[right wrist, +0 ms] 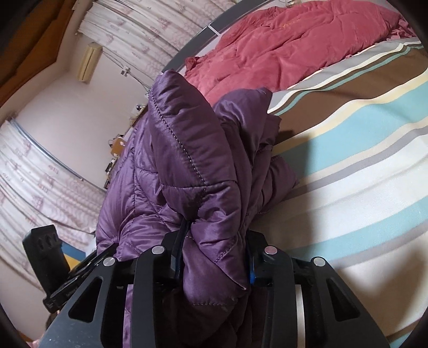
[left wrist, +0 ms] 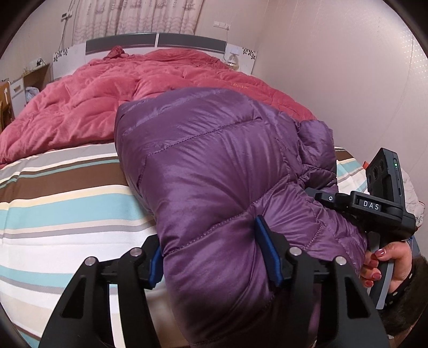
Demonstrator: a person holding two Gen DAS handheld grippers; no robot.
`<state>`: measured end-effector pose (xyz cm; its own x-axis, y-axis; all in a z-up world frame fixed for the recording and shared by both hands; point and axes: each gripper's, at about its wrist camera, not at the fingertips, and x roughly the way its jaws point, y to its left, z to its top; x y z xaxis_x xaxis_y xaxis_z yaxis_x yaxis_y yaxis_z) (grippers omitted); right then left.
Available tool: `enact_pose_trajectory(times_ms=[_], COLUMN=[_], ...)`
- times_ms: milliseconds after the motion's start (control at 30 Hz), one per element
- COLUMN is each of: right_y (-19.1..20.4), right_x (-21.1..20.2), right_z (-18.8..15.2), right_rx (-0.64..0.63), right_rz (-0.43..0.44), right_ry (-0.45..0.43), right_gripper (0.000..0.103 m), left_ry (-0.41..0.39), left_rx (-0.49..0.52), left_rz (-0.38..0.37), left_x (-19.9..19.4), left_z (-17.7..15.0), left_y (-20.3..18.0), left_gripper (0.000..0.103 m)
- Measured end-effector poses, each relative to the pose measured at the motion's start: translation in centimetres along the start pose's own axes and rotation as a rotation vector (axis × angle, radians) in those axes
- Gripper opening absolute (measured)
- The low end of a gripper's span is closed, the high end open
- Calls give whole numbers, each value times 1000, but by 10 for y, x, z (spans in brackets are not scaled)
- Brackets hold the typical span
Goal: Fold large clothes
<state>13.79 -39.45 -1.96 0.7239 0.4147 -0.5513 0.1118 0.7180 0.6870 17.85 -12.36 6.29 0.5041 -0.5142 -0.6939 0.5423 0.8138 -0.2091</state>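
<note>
Both grippers are pinching the purple jacket, which is lying on the striped bed near its foot edge, below the red quilt. The left gripper is closing its blue-padded fingers on a thick puffed fold at the jacket's near edge, the padding bulging between them. The right gripper is squeezing a bunched edge of the same jacket, with its fingers pressing in from both sides; in the left view its handle is sitting in a hand at the jacket's right edge.

The jacket is looking partly folded: in the left view it is forming a compact padded block, with a sleeve or side tucked in on its right. In the right view, layers are standing up off the bed rather than lying flat. My guess is that another fold and some flattening are still remaining.

The bed sheet around the jacket is lying smooth and bare. Beyond the quilt, a headboard, patterned curtains and pale walls are closing off the room.
</note>
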Motion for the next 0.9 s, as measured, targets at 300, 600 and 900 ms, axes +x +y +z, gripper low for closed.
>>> enact_pose_trajectory(times_ms=[300, 600, 900], right_y=[14, 42, 100], right_x=[-13, -14, 14], right_z=[-18, -41, -59], right_rx=[-11, -26, -107], right_rz=[49, 101, 164], right_ry=[0, 13, 78], right_gripper=[33, 33, 33], left_ry=[-60, -94, -133], left_rx=[62, 54, -24], left_rz=[40, 71, 141], left_x=[-48, -92, -146], left_z=[-15, -41, -78], left_y=[-12, 1, 42], left_gripper=[55, 54, 55])
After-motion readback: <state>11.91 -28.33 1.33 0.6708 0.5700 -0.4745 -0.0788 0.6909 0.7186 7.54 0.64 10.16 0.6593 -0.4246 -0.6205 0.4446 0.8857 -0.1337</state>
